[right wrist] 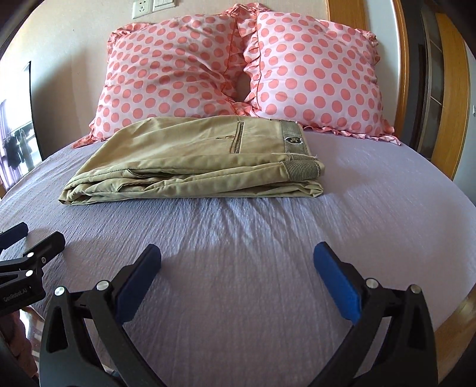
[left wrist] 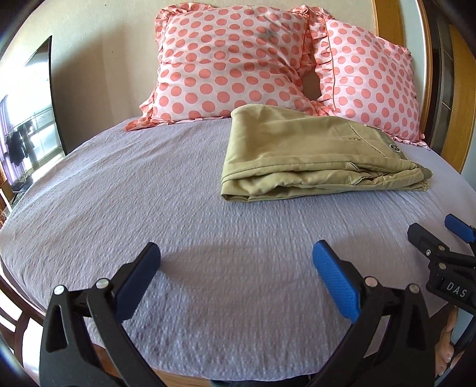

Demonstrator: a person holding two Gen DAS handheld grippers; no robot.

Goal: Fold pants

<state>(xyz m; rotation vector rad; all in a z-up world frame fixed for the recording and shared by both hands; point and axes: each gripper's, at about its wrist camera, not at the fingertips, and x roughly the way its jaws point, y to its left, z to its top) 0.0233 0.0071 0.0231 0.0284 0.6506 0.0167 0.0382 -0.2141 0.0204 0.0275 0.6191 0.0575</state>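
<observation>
Khaki pants (right wrist: 190, 160) lie folded into a compact rectangular bundle on the lavender bed sheet (right wrist: 267, 238), toward the head of the bed. The far edge of the bundle lies just in front of two pink polka-dot pillows (right wrist: 178, 68) that lean against the wall. The ribbed waistband with a dark badge faces the right side of the bed; a welt pocket shows on the top layer. Stacked layers are visible along the near edge, reasonably aligned.

The left gripper (left wrist: 236, 279) hovers over the near part of the sheet, jaws spread wide, nothing between its blue pads. The right gripper (right wrist: 238, 279) is beside it at similar height, jaws likewise released and empty. Both are well apart from the pants. Each gripper appears at the edge of the other's view.

A wooden frame (right wrist: 446, 134) runs along the right side of the bed. A wall socket (right wrist: 142, 7) sits above the pillows. A window (left wrist: 26, 134) lies to the left.
</observation>
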